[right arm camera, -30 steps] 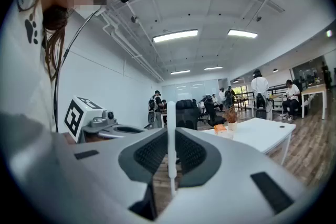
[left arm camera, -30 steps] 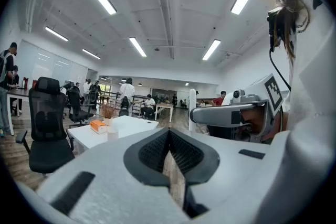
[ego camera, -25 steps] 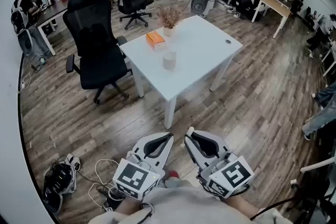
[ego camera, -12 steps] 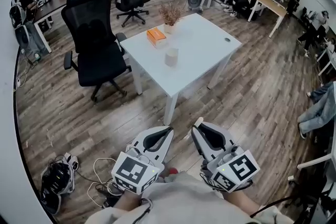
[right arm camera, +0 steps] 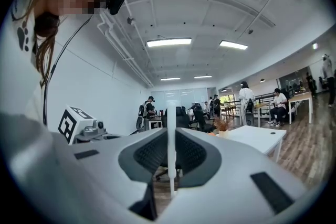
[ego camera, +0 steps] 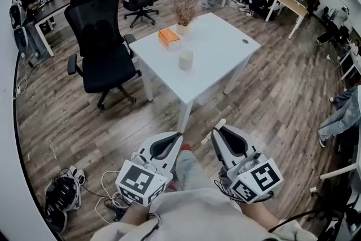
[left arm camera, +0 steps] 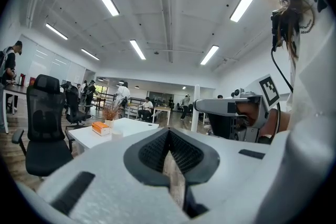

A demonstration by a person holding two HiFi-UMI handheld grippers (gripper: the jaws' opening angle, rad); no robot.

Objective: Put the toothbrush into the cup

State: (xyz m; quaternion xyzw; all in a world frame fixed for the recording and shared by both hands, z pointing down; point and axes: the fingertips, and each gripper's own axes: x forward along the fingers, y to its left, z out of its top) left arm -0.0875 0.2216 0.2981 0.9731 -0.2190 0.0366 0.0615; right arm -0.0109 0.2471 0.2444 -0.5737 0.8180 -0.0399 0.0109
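The white table (ego camera: 225,42) has drawn nearer over the last second but is still well ahead. The left gripper (ego camera: 179,136) is clenched on nothing. The cup (ego camera: 185,60) stands towards the tabletop's near-left edge. The right gripper (ego camera: 216,133) stays clamped on the toothbrush (ego camera: 221,122), so the job is probably still at the approach.

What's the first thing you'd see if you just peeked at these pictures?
First, the two big grey grippers down by the person: the right tongs pinch a thin white toothbrush, and the left tongs are shut on nothing. Farther off on the wooden floor stands a white table with a pale cup and an orange box on it, and a big black chair beside it.
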